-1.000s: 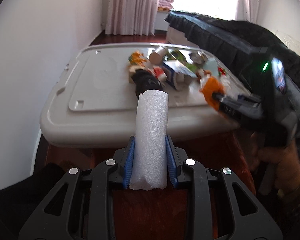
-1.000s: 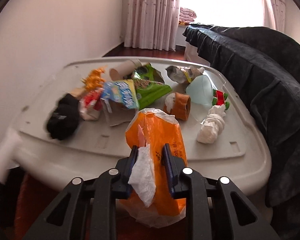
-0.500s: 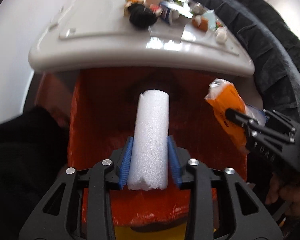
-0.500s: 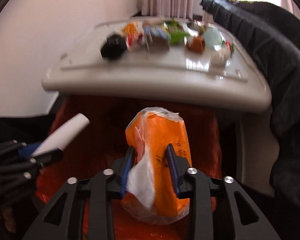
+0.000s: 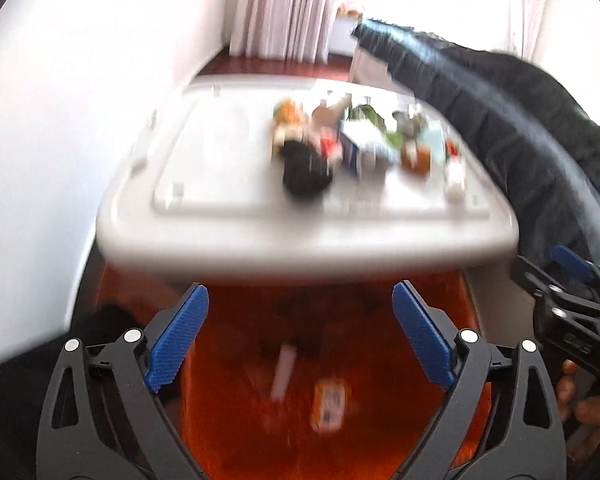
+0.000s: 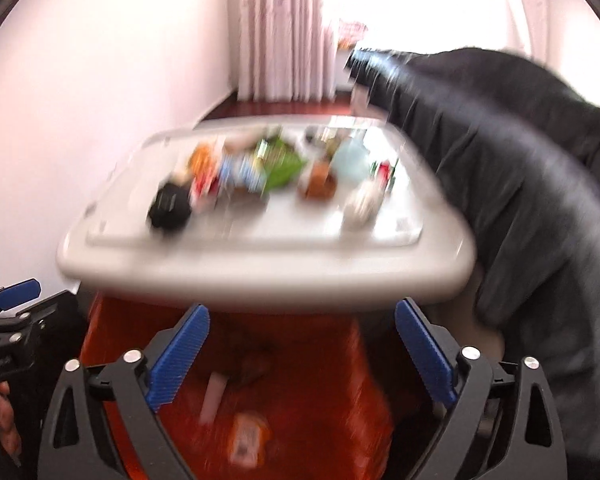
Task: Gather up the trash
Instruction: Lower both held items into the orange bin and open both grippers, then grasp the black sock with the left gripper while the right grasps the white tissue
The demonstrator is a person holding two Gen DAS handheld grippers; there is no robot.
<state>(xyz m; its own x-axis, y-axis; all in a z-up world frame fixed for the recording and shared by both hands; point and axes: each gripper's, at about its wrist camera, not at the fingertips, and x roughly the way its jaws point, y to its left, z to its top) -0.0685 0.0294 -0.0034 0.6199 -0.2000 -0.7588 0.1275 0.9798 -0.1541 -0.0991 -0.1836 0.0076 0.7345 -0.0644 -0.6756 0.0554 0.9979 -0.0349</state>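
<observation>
Both views are blurred. My left gripper [image 5: 300, 336] is opening wide over an orange trash bag [image 5: 380, 320], with nothing between its blue pads. Down inside the bag lie a white foam tube [image 5: 283, 370] and an orange plastic packet [image 5: 330, 402]. My right gripper [image 6: 302, 356] is also opening wide above the same orange trash bag [image 6: 340, 360], empty; the foam tube [image 6: 214, 396] and the orange packet [image 6: 248, 436] sit below it. Beyond the bag, a pile of litter [image 5: 360, 140] rests on a white table [image 5: 220, 220]. The same litter [image 6: 260, 176] shows in the right wrist view.
A dark blanket-covered sofa [image 5: 520, 128] runs along the table's right side. A white wall [image 5: 60, 120] borders the left. Pale curtains [image 5: 280, 8] hang at the back. The right gripper's body [image 5: 572, 308] and a hand [image 5: 592, 408] appear at the left view's right edge.
Both grippers have opened and let go: the foam tube and the orange packet have dropped into the orange bag. Both views have tilted up, so the table fills more of the picture.
</observation>
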